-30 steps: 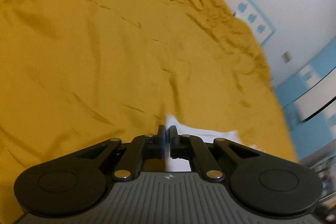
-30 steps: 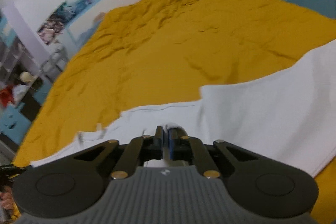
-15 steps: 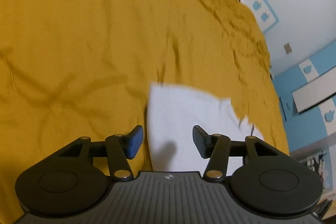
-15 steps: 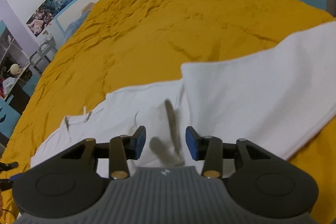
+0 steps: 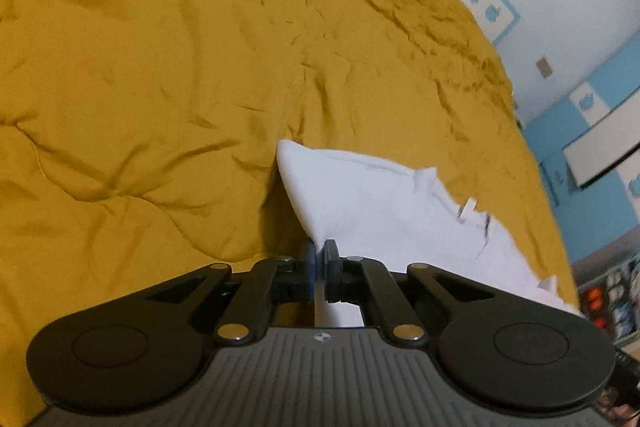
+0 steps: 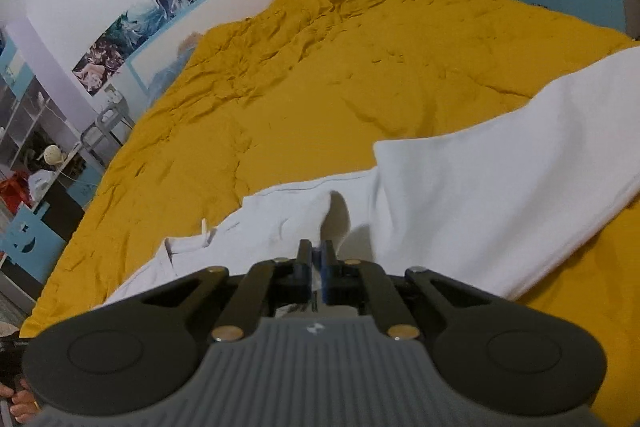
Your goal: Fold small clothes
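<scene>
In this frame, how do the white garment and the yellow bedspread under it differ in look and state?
The white garment is plain and mostly smooth, while the yellow bedspread is creased all over. The garment covers only the near part of the bed; the bedspread runs on to the headboard. The garment is pinched by the left gripper and the right gripper; the bedspread lies ungripped. Both are soft cloth.

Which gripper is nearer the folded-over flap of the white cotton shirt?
Right. The right gripper, just closed, pinches the shirt beside the flap; the left gripper, just closed too, pinches its far end beyond the collar.
</scene>
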